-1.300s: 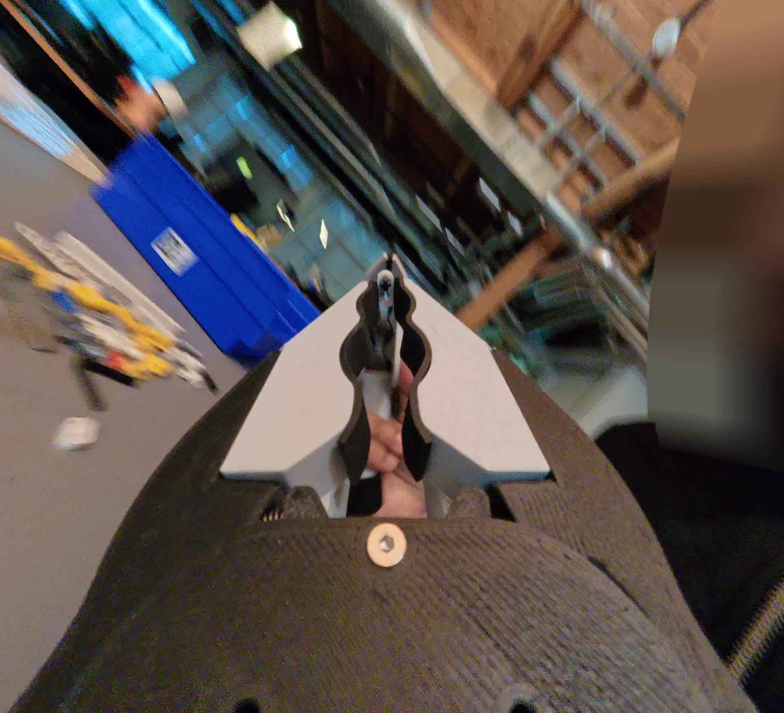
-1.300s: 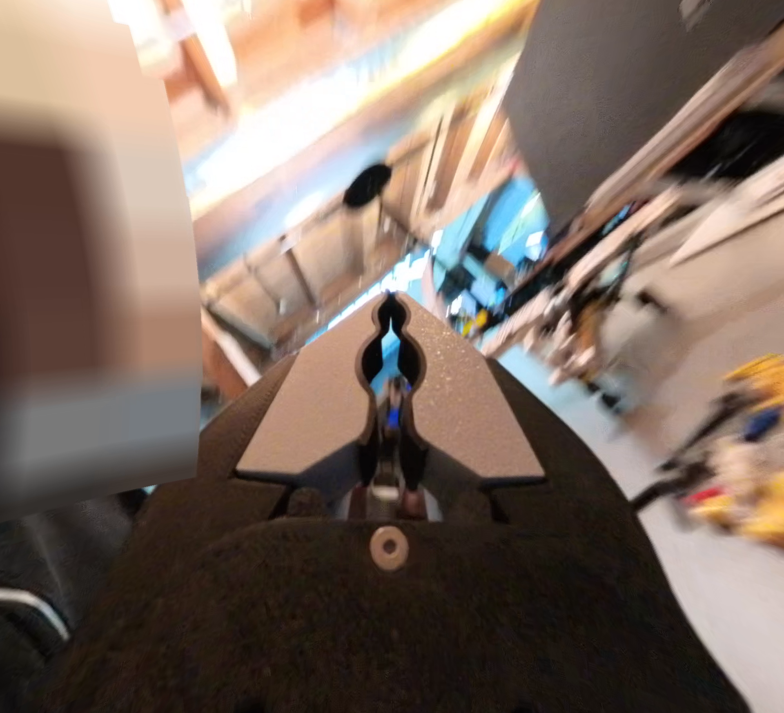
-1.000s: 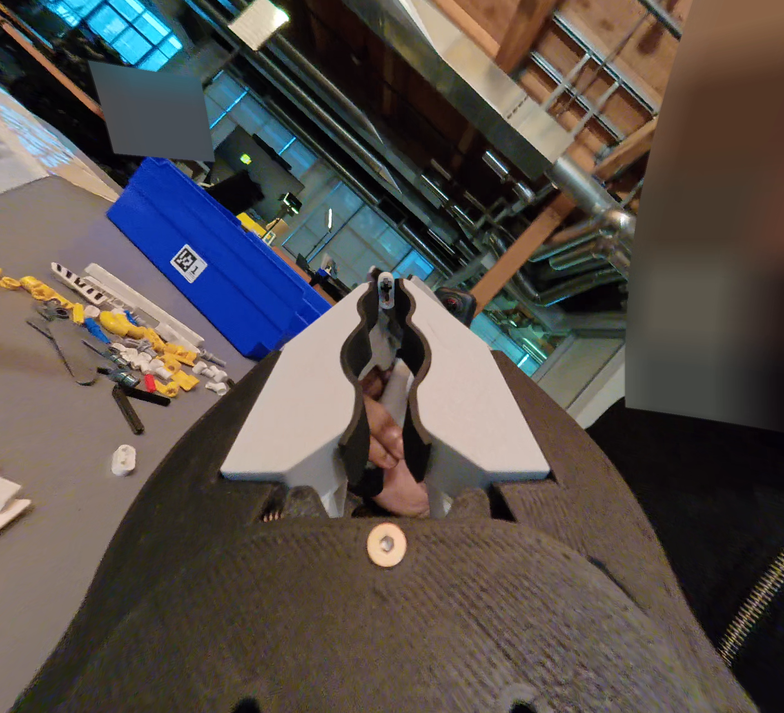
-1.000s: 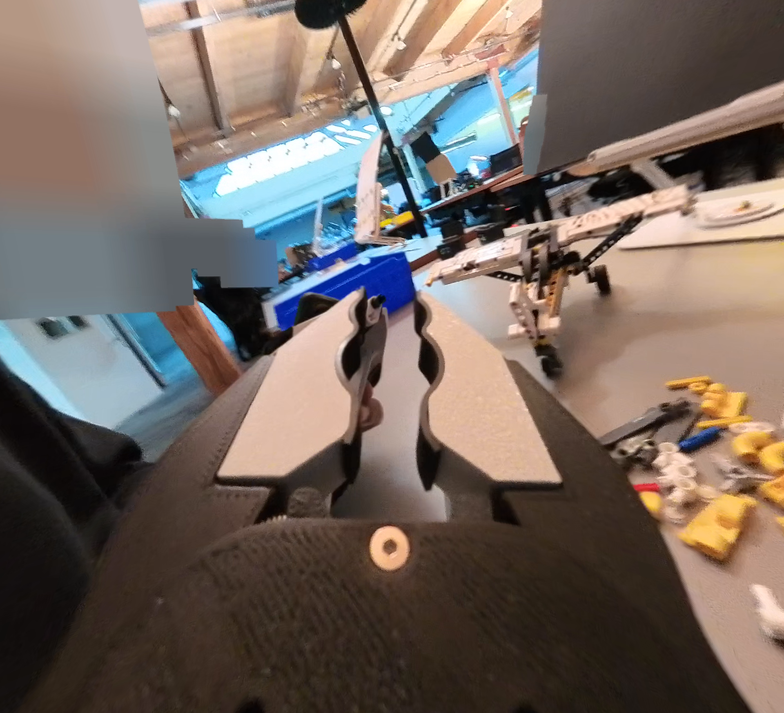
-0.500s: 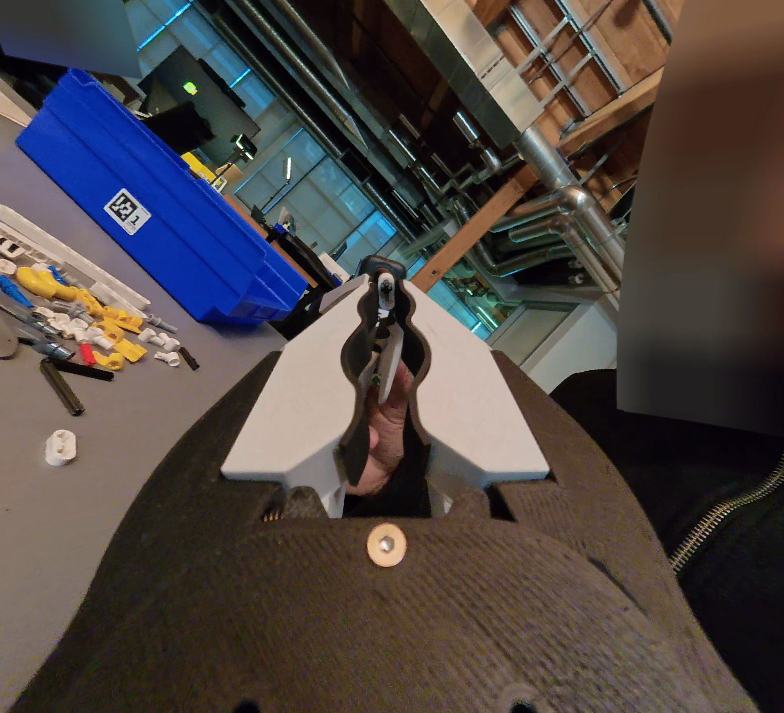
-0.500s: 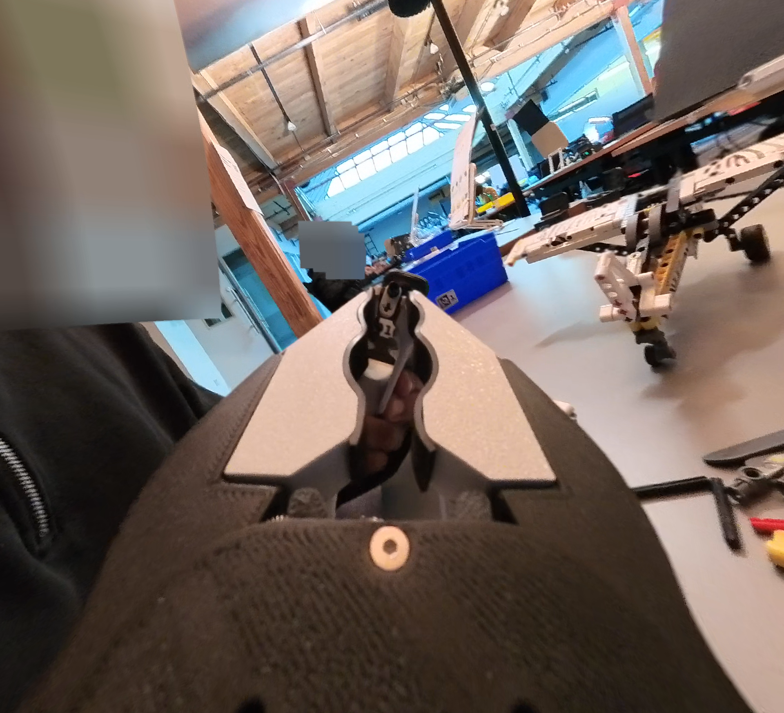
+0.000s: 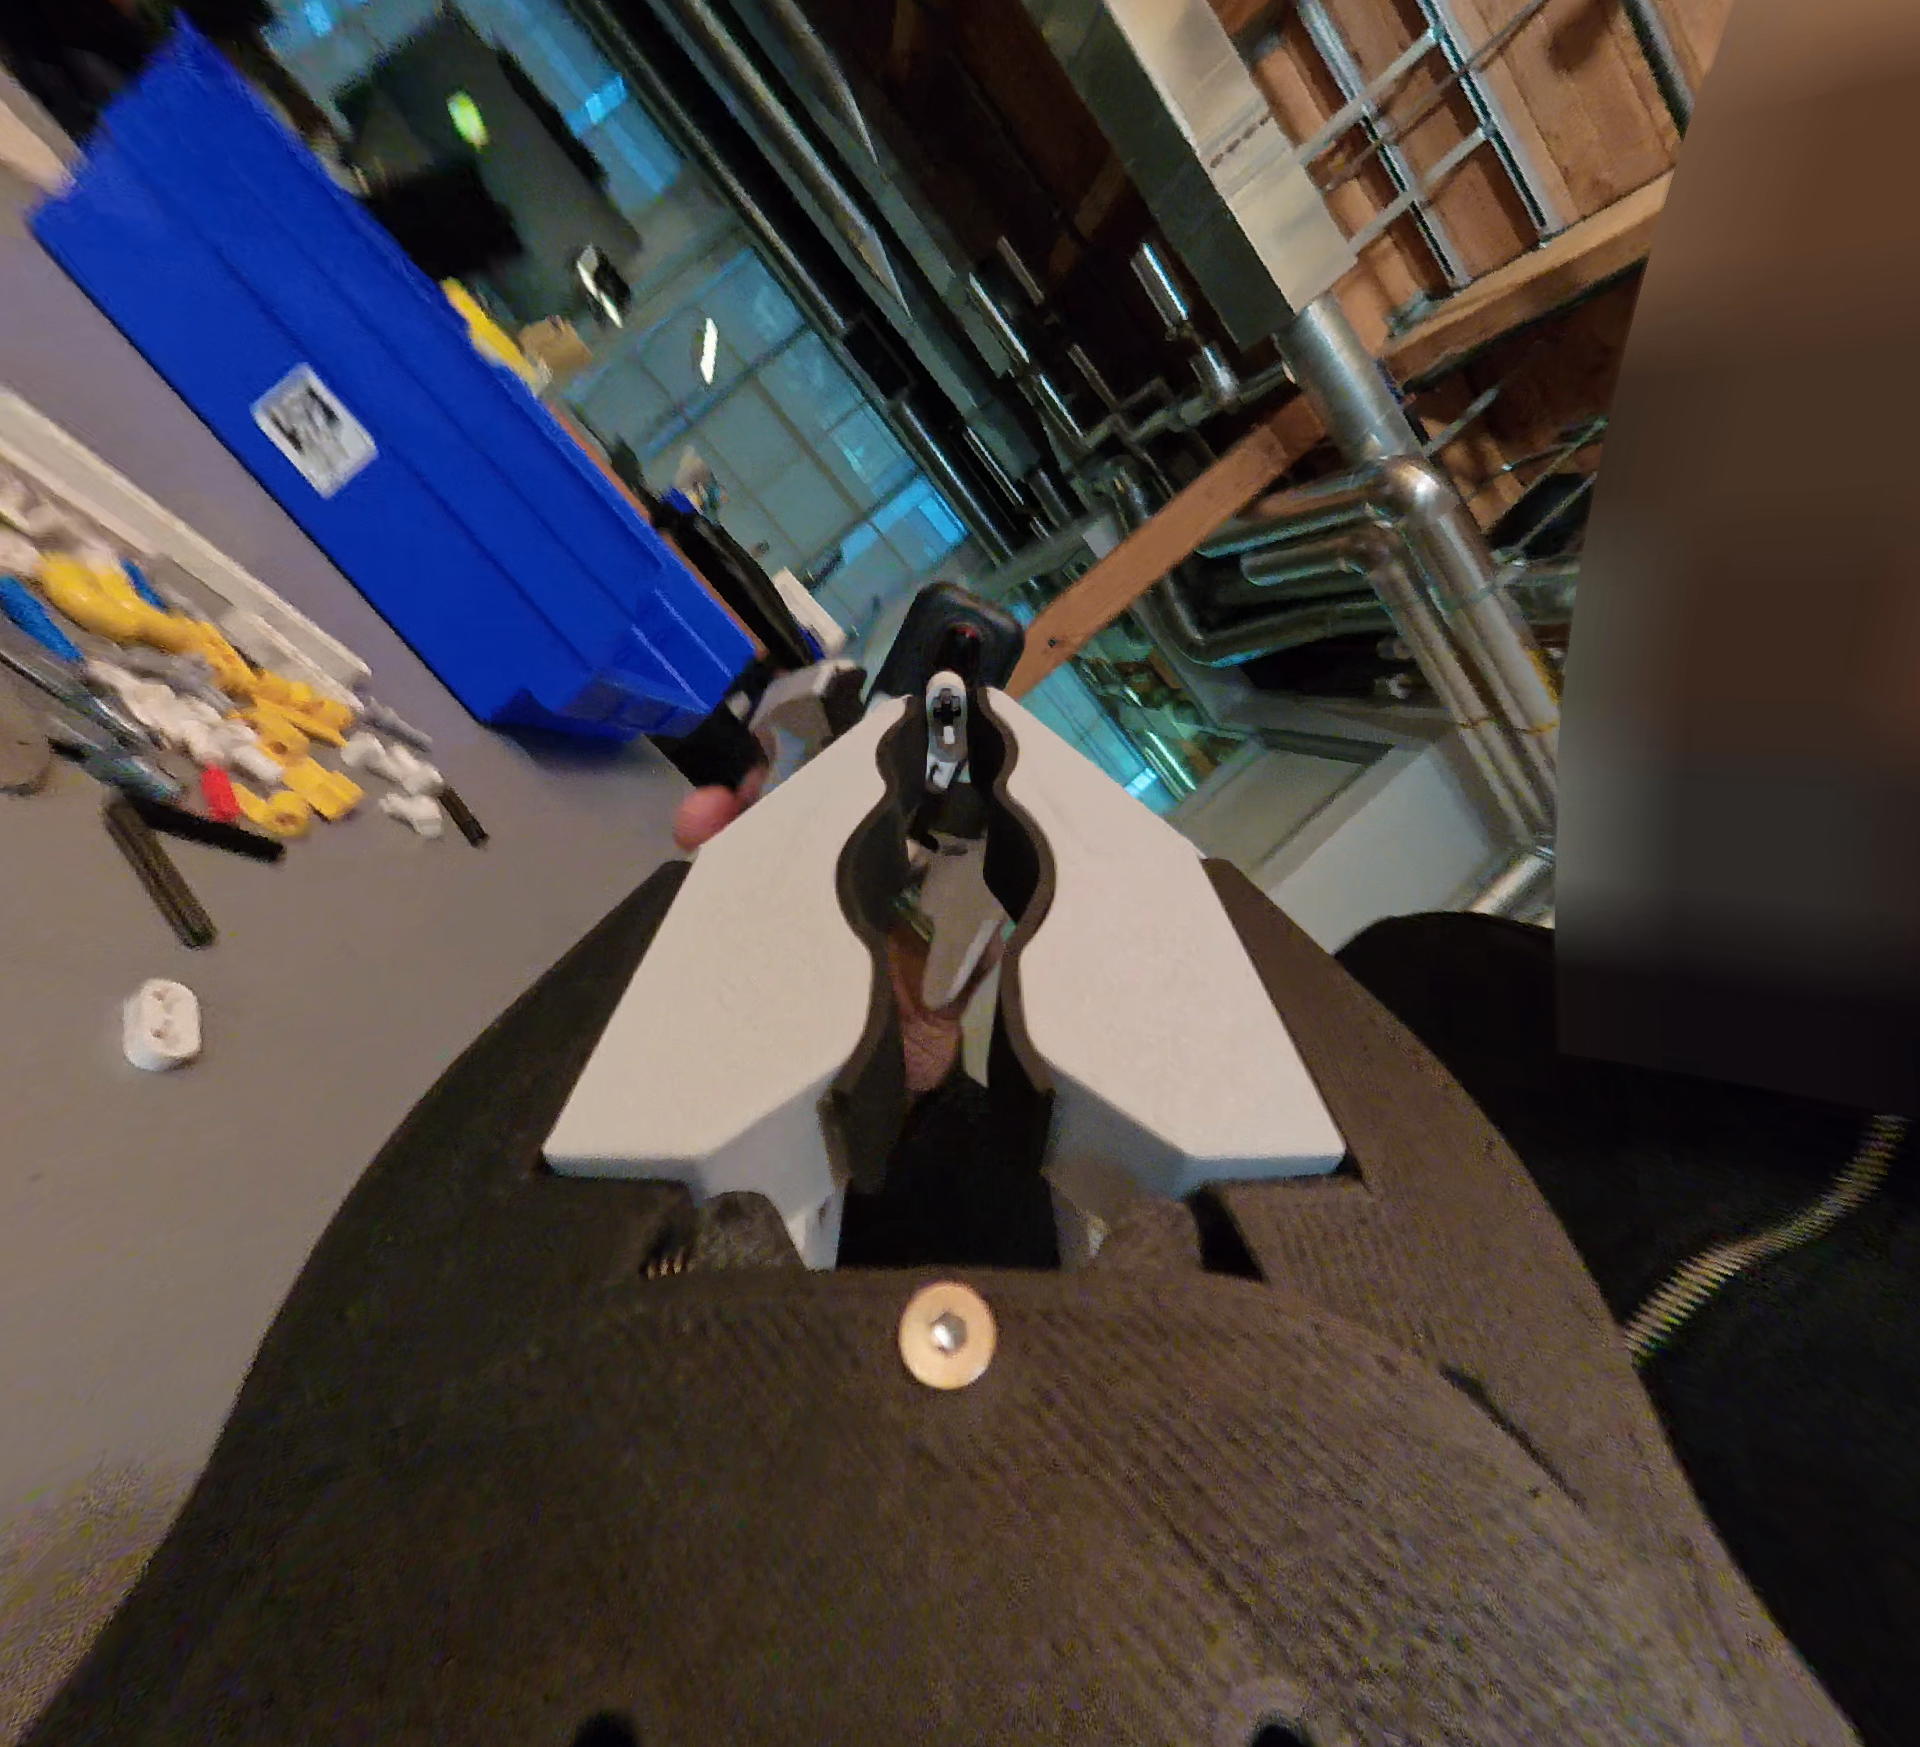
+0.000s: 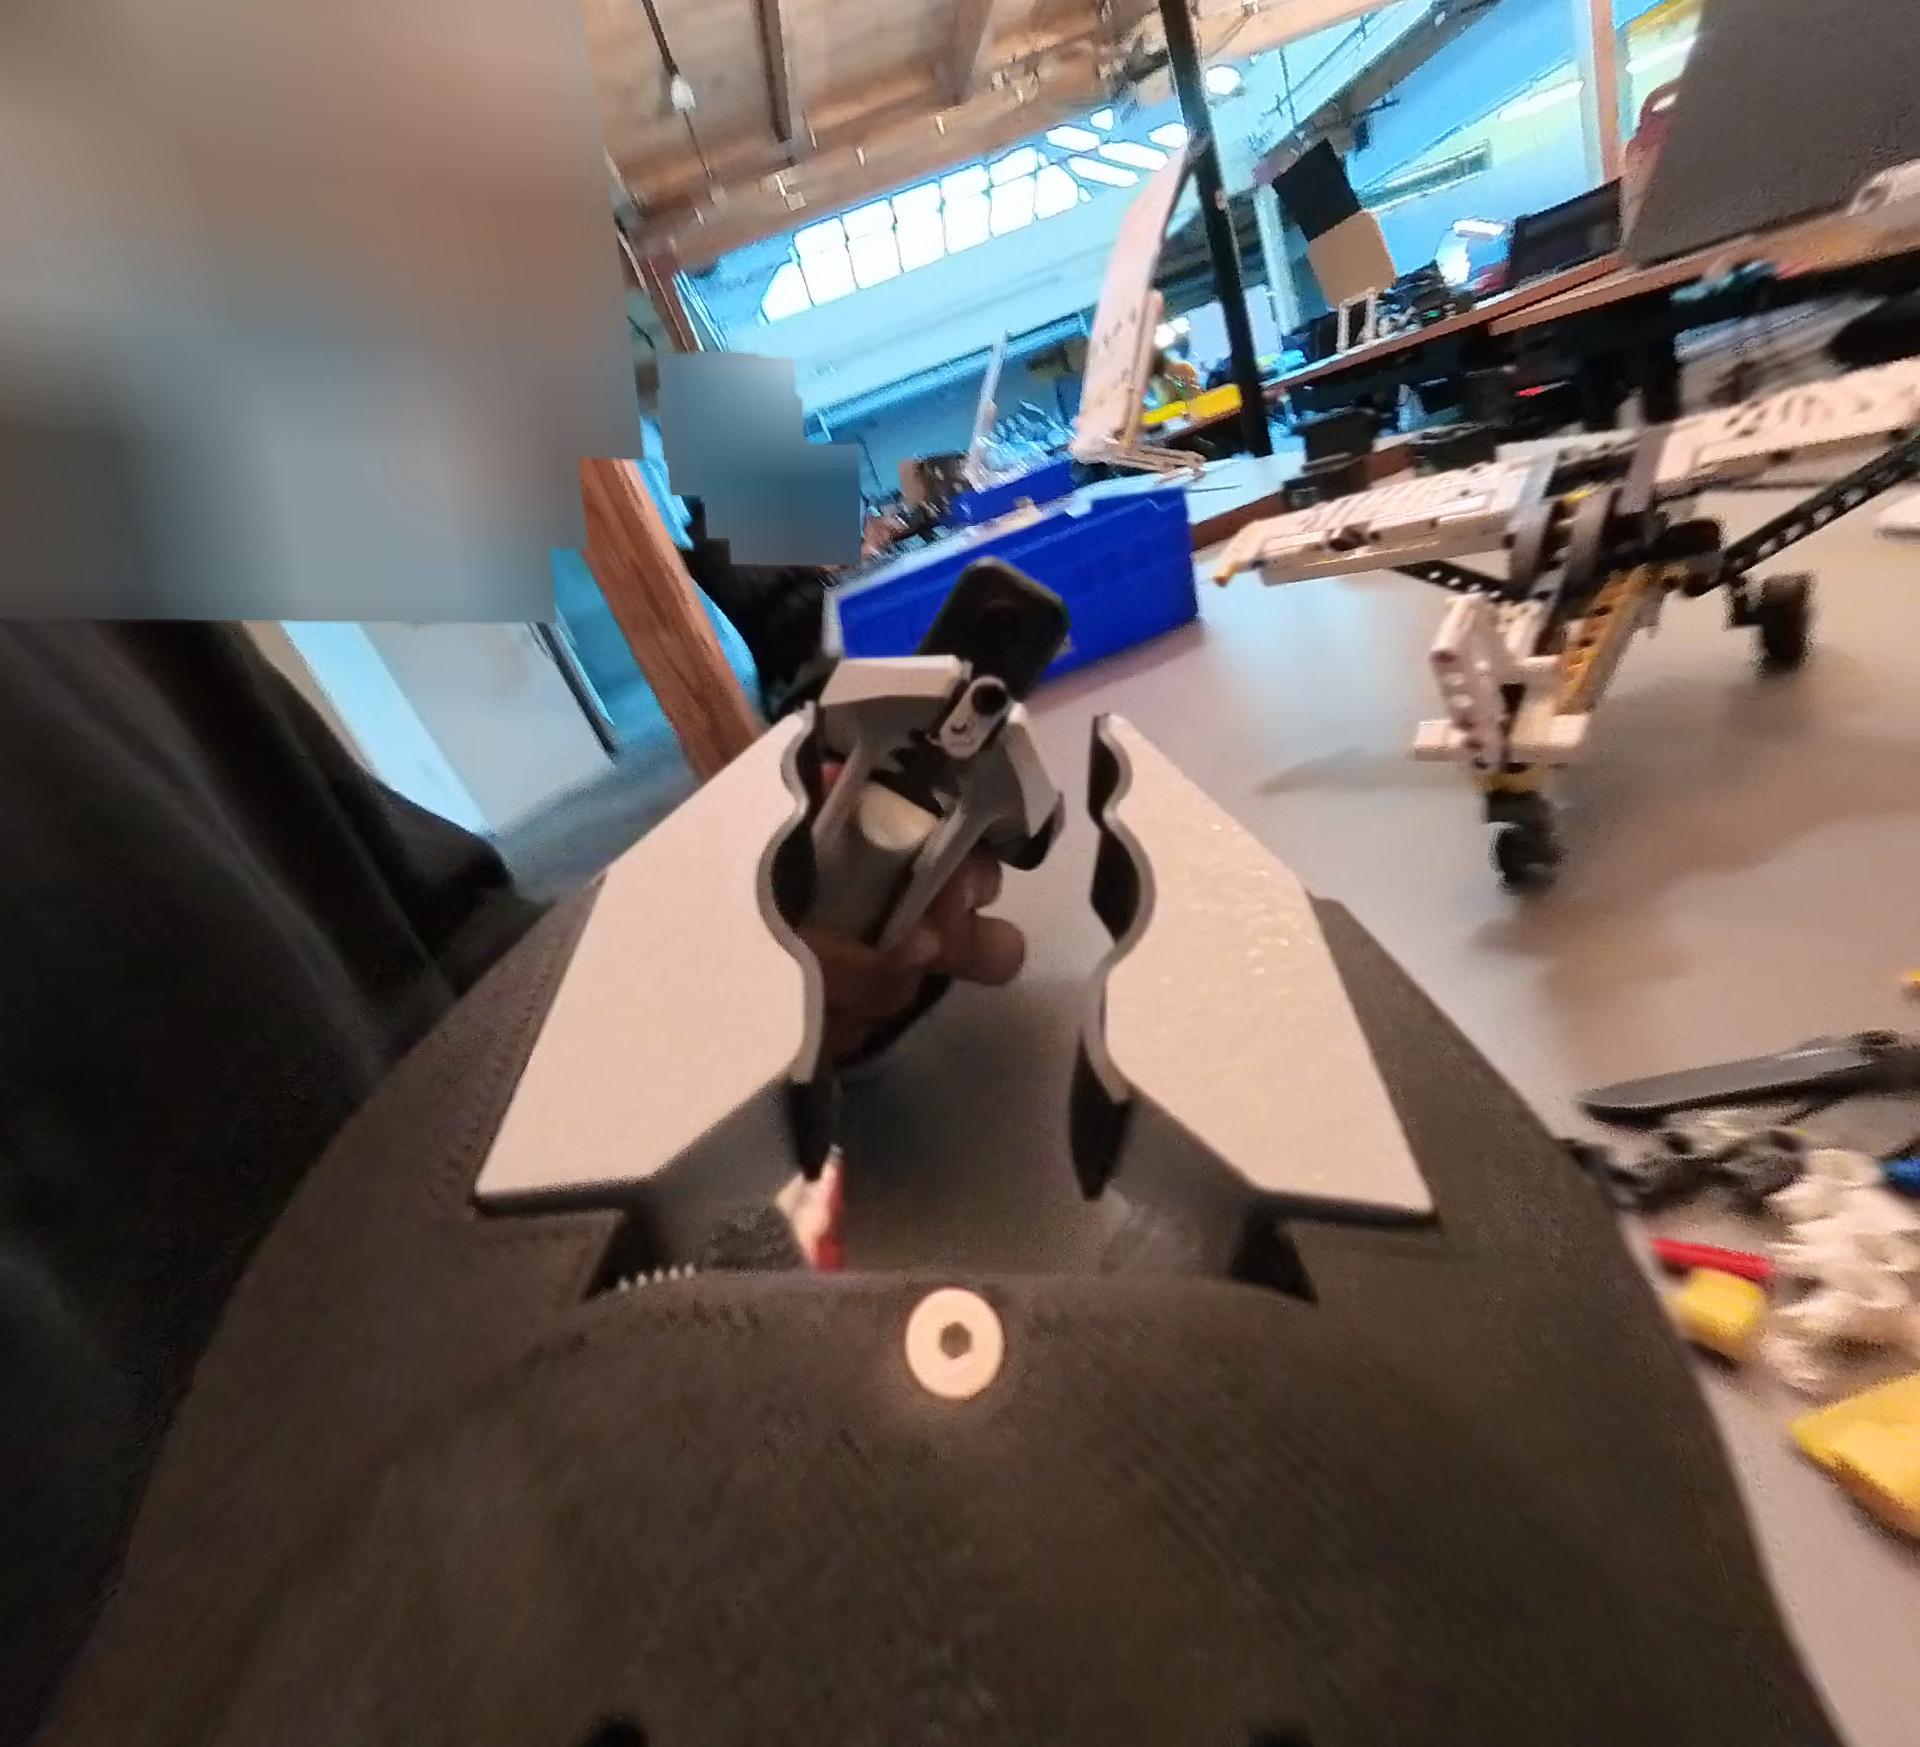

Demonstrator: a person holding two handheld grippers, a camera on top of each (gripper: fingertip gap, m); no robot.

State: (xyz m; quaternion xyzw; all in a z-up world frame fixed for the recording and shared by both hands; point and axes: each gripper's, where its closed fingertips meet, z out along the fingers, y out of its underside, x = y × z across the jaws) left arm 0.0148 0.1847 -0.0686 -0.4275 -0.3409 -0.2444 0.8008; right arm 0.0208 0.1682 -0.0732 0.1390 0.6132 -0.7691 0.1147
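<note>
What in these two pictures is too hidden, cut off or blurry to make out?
- Left wrist view: the loose yellow and white pieces run off the left edge and are blurred.
- Left wrist view: only the tip of the small grey piece shows between the left gripper fingers.
- Right wrist view: the white brick model is cut by the right edge.

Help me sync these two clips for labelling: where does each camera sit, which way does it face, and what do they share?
Left wrist view: sits on the left gripper, tilted up across the grey table toward ceiling pipes; its fingers pinch a small white part.
Right wrist view: sits on the right gripper, facing across the table to a brick-built model; its jaws stand open.
Shared: each shows the other gripper, the blue bin, loose bricks.
</note>
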